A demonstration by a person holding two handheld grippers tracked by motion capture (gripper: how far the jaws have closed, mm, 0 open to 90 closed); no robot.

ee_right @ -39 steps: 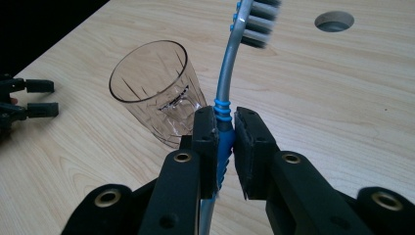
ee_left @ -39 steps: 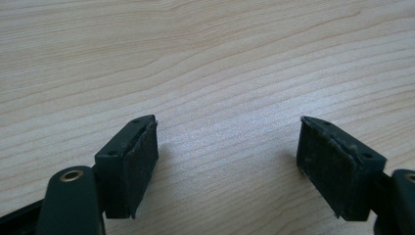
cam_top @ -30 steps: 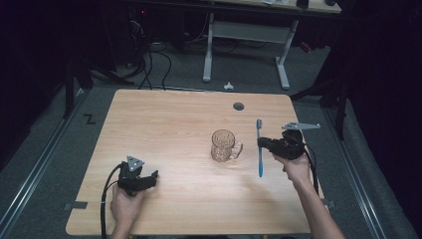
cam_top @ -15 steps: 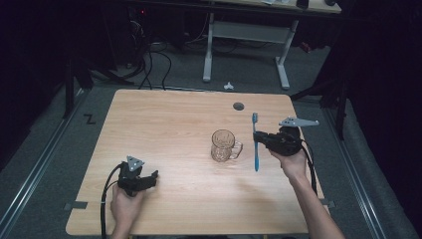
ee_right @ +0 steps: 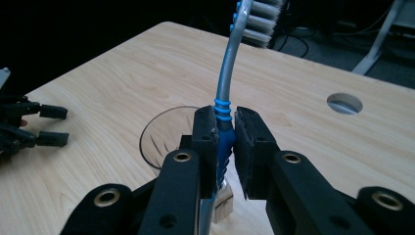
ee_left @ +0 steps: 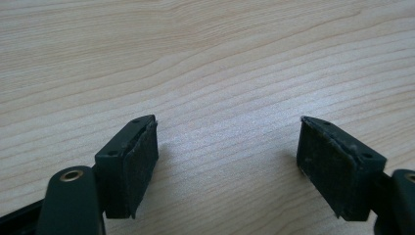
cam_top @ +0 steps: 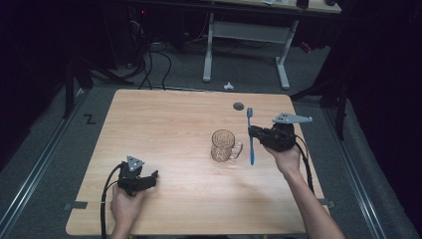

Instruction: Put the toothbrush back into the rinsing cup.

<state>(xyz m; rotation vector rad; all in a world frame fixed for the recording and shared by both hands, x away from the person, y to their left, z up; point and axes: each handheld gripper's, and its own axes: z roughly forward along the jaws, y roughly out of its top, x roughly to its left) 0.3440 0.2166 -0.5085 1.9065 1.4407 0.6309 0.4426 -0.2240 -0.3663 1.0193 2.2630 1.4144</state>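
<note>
The right gripper (cam_top: 255, 132) is clamped on a blue toothbrush (cam_top: 251, 140) at its ribbed grip, pads pressing both sides. The toothbrush stands roughly upright, bristle head uppermost, handle end hanging below the jaws and clear of the table (cam_top: 164, 124). A glass mug (cam_top: 223, 145) stands just beside it, toward the table's middle, not touching. The left gripper (cam_top: 149, 178) rests low at the near left, jaws apart over bare wood.

Blue toothbrush (cam_top: 251, 138) is hanging upright, bristles up, just beside the clear glass mug (cam_top: 224, 145) that's standing on the table.
</note>
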